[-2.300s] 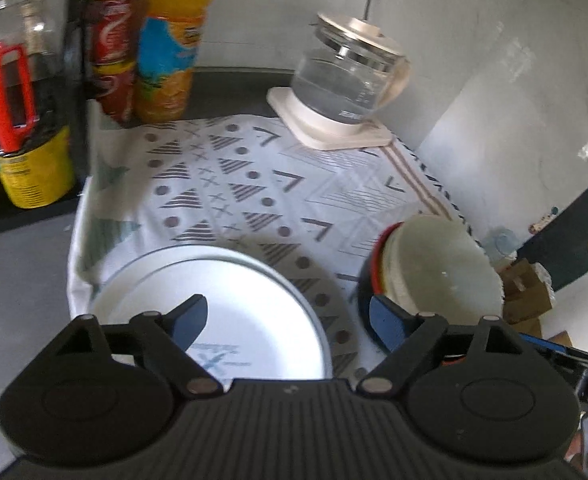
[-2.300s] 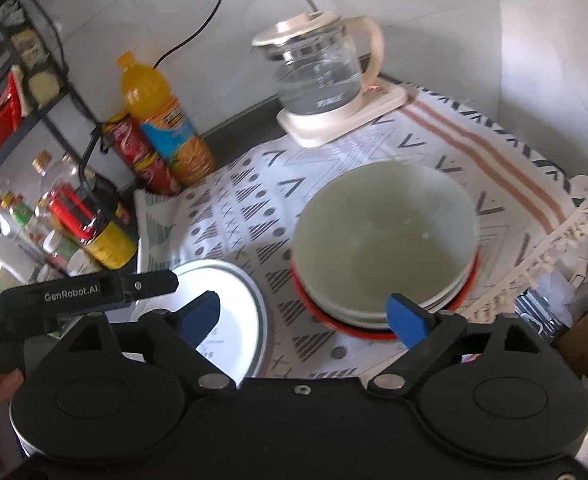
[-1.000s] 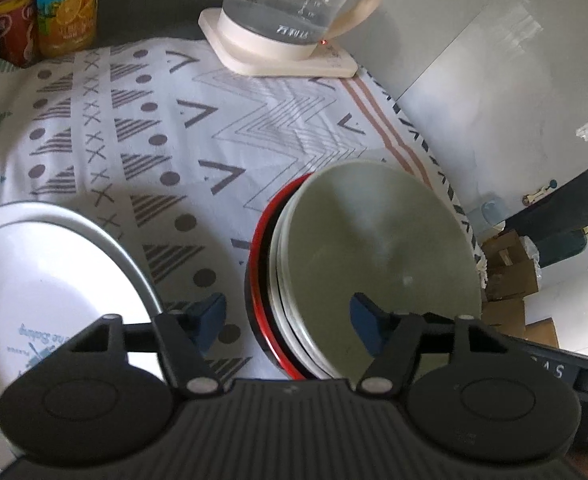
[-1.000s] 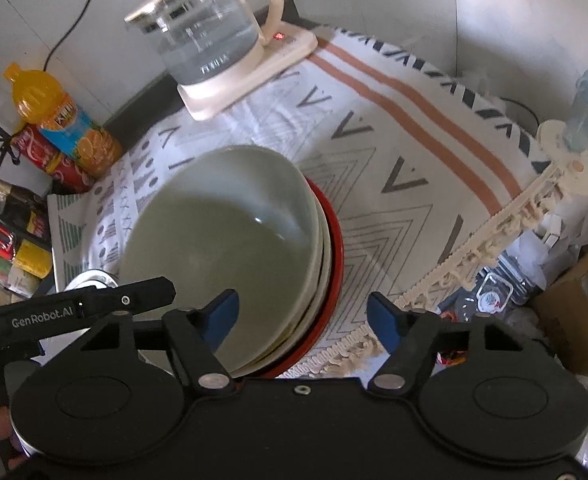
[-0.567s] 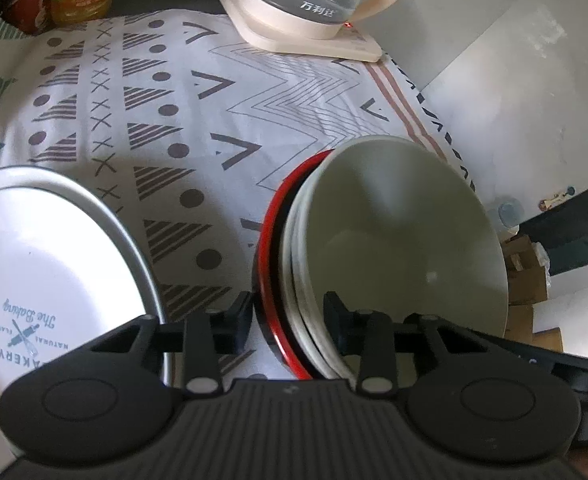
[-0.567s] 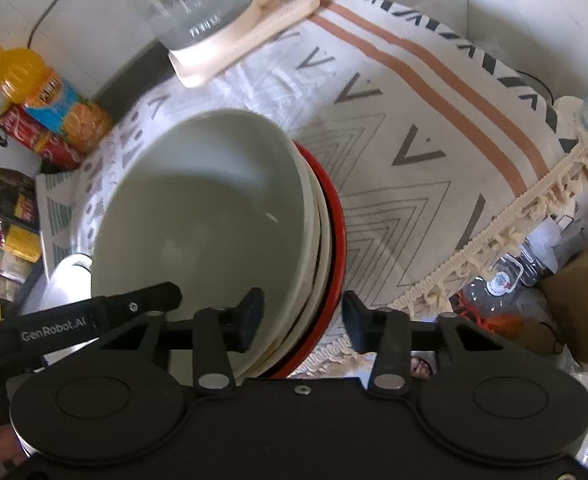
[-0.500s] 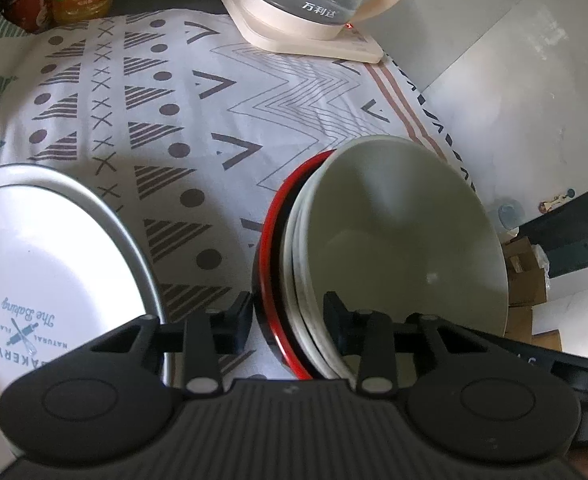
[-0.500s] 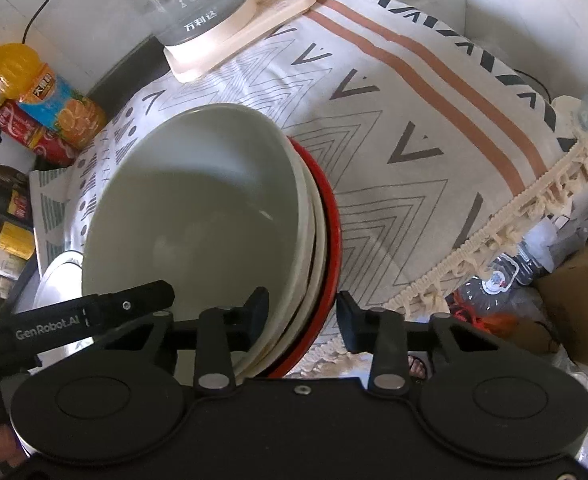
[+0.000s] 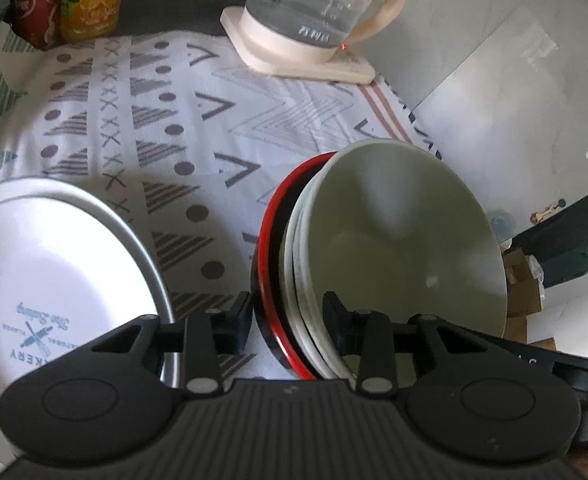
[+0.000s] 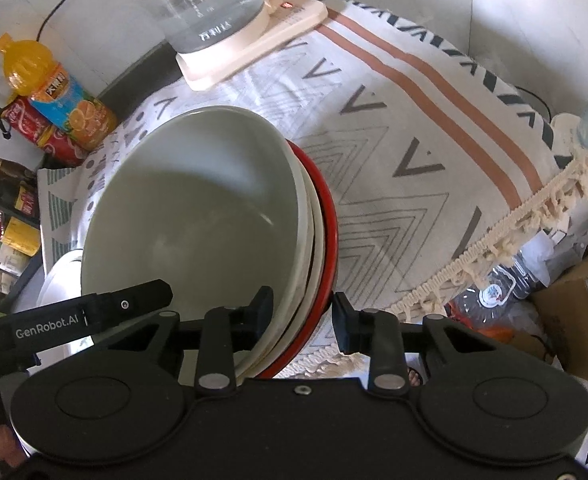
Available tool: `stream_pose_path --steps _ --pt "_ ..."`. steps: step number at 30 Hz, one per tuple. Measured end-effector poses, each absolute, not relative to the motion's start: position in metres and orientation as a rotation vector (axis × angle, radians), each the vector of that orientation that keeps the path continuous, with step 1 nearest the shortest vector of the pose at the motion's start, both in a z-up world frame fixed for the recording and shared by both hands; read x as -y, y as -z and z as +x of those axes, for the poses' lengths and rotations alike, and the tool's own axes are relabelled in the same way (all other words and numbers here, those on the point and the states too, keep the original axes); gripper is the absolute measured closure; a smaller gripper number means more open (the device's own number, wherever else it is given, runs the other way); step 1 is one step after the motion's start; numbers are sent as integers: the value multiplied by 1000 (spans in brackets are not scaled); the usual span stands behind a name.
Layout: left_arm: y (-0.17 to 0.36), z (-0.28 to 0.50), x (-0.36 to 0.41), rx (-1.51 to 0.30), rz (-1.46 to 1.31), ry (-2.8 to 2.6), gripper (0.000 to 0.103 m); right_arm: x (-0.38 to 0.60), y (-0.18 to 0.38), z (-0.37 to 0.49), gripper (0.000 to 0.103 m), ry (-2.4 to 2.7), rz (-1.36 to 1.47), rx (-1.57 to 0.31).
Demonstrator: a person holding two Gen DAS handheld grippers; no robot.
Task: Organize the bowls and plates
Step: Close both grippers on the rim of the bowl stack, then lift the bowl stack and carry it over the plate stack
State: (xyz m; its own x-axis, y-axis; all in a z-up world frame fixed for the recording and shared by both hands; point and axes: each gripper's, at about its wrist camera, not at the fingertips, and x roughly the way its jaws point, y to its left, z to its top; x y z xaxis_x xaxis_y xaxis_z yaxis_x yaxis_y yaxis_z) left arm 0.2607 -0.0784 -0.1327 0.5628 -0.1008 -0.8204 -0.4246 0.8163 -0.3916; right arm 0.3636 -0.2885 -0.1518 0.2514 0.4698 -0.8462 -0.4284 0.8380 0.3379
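Observation:
A stack of bowls, pale green bowl [image 9: 406, 240] on top, white ones under it and a red-rimmed black bowl [image 9: 267, 240] at the bottom, is tilted above the patterned cloth. My left gripper [image 9: 287, 316] is shut on the stack's left rim. My right gripper [image 10: 300, 316] is shut on the stack's right rim [image 10: 326, 240]; the green bowl [image 10: 197, 200] fills that view. A white plate [image 9: 53, 280] with blue print lies on the cloth at the left.
A glass kettle [image 9: 318, 4] on a cream base stands at the back of the patterned cloth [image 9: 165, 120]. An orange juice bottle [image 10: 53, 92] and red cans [image 9: 29, 4] stand at back left. The cloth's fringed edge [image 10: 506, 240] hangs off the right side.
Both grippers moved in on the bowl stack and closed on its opposite rims. The stack now sits tilted and slightly raised between them.

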Motion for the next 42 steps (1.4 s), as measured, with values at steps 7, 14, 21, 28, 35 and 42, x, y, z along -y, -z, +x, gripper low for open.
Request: stream_pose_path --steps 7,14,21,28,35,42 --pt "112 250 67 -911 -604 -210 67 280 133 356 72 -638 45 -1120" --pt "100 232 52 -878 -608 -231 67 266 121 345 72 -669 46 -1085" --pt "91 209 35 -847 -620 -263 67 247 111 330 72 -708 35 -1060" --pt "89 181 15 -829 -636 -305 67 224 107 312 72 -751 20 -1055" --pt "89 157 0 -826 -648 -333 67 206 105 293 72 -779 5 -1057" --pt "93 136 -14 -829 -659 -352 67 190 109 276 72 -797 -10 -1071"
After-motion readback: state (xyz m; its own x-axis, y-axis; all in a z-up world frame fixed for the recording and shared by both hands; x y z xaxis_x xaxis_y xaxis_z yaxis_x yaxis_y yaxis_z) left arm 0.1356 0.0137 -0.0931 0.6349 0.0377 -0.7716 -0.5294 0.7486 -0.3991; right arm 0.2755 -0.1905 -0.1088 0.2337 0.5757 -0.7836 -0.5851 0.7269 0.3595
